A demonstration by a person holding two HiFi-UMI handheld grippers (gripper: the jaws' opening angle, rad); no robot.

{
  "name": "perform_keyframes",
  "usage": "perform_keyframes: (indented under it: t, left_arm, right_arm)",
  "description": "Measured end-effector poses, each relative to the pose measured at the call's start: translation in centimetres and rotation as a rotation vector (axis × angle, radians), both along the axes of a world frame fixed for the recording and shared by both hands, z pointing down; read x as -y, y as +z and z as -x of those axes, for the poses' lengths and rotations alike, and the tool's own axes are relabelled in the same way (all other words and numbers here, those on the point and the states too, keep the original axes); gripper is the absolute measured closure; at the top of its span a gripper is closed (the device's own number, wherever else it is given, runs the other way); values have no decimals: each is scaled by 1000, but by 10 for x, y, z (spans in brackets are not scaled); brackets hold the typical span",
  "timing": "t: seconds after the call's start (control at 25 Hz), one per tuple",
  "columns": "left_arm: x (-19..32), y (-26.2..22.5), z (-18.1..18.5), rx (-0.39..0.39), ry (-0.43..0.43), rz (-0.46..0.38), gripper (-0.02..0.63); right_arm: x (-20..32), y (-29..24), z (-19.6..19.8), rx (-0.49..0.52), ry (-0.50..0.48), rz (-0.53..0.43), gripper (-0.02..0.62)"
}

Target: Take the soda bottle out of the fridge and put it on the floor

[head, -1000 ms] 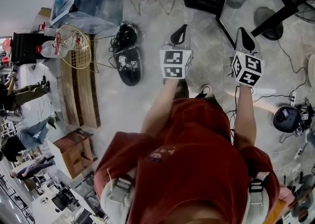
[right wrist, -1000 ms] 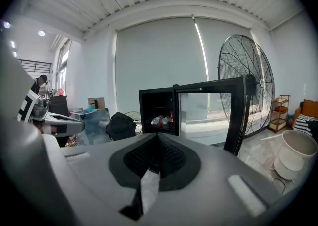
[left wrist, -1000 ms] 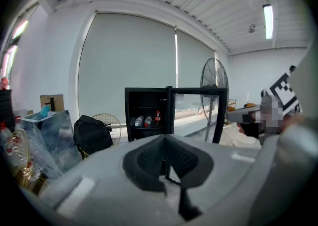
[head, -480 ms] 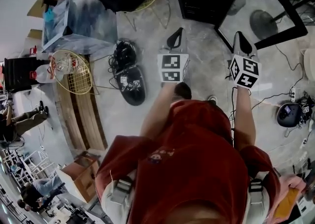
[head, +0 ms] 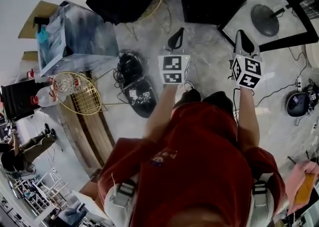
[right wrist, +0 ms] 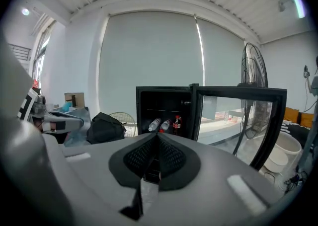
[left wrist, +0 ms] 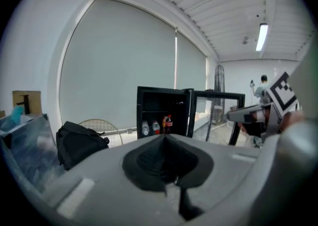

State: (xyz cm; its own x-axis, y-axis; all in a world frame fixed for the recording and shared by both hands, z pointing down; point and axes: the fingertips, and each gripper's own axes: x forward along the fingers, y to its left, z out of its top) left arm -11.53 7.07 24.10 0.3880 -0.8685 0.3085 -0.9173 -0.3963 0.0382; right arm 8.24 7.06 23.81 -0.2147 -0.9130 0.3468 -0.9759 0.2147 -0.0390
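Grey marbled floor; black glass-door fridge open, dark red-labelled bottle, probably soda, on shelf inside. Pressed together, empty: left claw, right claw, aimed at fridge.

- A loose red short-sleeved shirt with a small dark print on the chest
- Pale grey straps with buckles, one over each shoulder
- Dark shoes
- The left gripper has a smooth grey shell and black ribbed pads that taper to a point
- The right gripper has the same grey shell and the same black textured pads
- Each gripper carries a white marker cube printed with black square patterns
- In both gripper views the grey shells bear small pale rectangular patches on either side of the pads
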Motion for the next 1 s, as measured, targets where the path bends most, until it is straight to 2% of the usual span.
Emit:
perform_keyframes:
  t: [0.2,0.36,0.64,0.84,1.0]
  left_arm:
    - [29,6,7,1,19,1,606]
    - [55,5,-4,15,41,-3,606]
    - [113,-5,-52,32,74,-40,606]
    - [152,3,-88,57,60,-26,606]
    - [173,6,-108,102,72,-24,606]
  right_arm:
    - [21,6,1,6,40,4,595]
    - [44,8,-10,27,66,-1,595]
    - [101,4,-44,65,61,-32,595]
    - [143,16,-74,87,40,-24,595]
    - [163,27,-93,143,27,-10,595]
